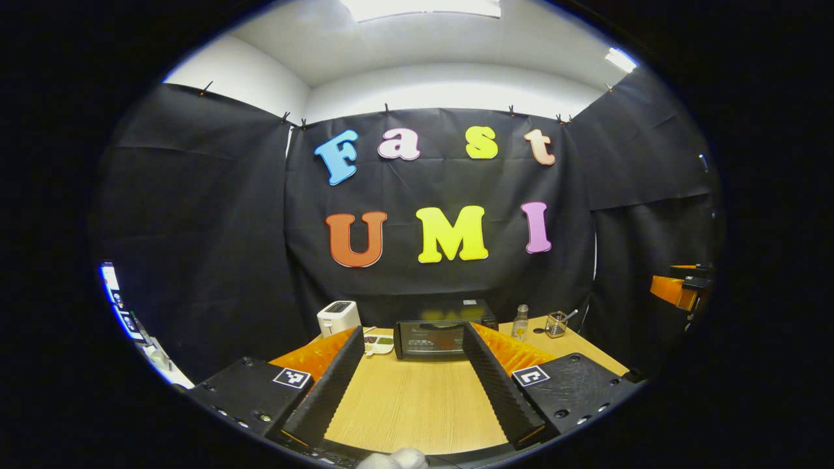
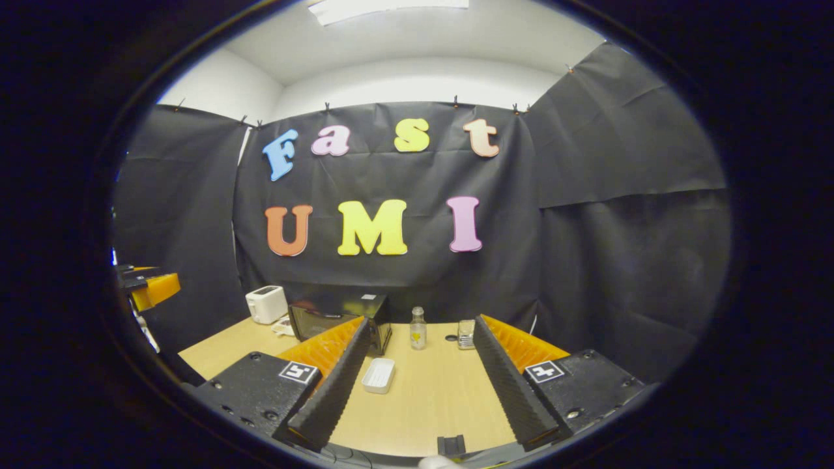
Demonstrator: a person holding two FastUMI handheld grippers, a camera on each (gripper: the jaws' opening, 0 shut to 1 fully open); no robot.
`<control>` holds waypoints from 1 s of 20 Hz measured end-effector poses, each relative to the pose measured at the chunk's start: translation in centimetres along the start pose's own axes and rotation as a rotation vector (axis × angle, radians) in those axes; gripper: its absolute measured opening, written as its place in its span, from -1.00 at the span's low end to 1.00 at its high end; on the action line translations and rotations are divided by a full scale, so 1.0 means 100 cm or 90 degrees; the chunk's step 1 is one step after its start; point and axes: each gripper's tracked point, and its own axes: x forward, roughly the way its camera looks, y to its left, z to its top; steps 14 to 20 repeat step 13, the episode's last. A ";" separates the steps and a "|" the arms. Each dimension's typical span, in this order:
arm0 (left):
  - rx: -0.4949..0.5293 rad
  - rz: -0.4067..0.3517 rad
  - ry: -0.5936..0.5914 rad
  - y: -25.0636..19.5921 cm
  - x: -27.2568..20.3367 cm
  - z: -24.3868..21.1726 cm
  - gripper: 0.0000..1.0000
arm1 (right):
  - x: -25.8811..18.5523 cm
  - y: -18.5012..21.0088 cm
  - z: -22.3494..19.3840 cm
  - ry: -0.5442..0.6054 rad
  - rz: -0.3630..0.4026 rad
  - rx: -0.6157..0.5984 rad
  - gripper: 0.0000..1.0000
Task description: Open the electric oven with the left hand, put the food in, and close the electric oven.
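A black electric oven (image 1: 435, 332) stands at the far side of the wooden table (image 1: 417, 404), its glass door shut. Just left of it lies a white plate of food (image 1: 379, 343). My left gripper (image 1: 415, 346) is held above the near part of the table, open, fingers pointing at the oven with nothing between them. In the right gripper view the oven (image 2: 339, 316) sits left of centre. My right gripper (image 2: 420, 333) is open too, above the table, with nothing held. The other gripper (image 2: 148, 286) shows at the left edge there.
A white toaster (image 1: 338, 316) stands left of the oven. A small clear bottle (image 1: 520, 322) and a glass jar (image 1: 556, 323) stand to its right. A small white tray (image 2: 378, 375) lies on the table in the right gripper view, with the bottle (image 2: 417, 329) and jar (image 2: 465, 333) behind.
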 end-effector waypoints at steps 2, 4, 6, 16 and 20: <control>0.001 -0.011 -0.006 -0.002 0.001 0.004 0.93 | -0.002 0.003 0.000 0.002 -0.006 -0.002 0.93; 0.001 -0.022 -0.011 -0.002 0.003 0.007 0.92 | -0.005 0.006 0.004 0.000 -0.011 0.002 1.00; 0.000 -0.031 -0.013 -0.002 0.005 0.007 0.92 | -0.007 0.008 0.008 -0.005 -0.017 0.000 1.00; -0.006 -0.048 -0.007 0.004 0.006 0.004 0.92 | -0.014 0.019 0.013 -0.006 -0.027 -0.011 1.00; -0.006 -0.048 -0.007 0.004 0.006 0.004 0.92 | -0.014 0.019 0.013 -0.006 -0.027 -0.011 1.00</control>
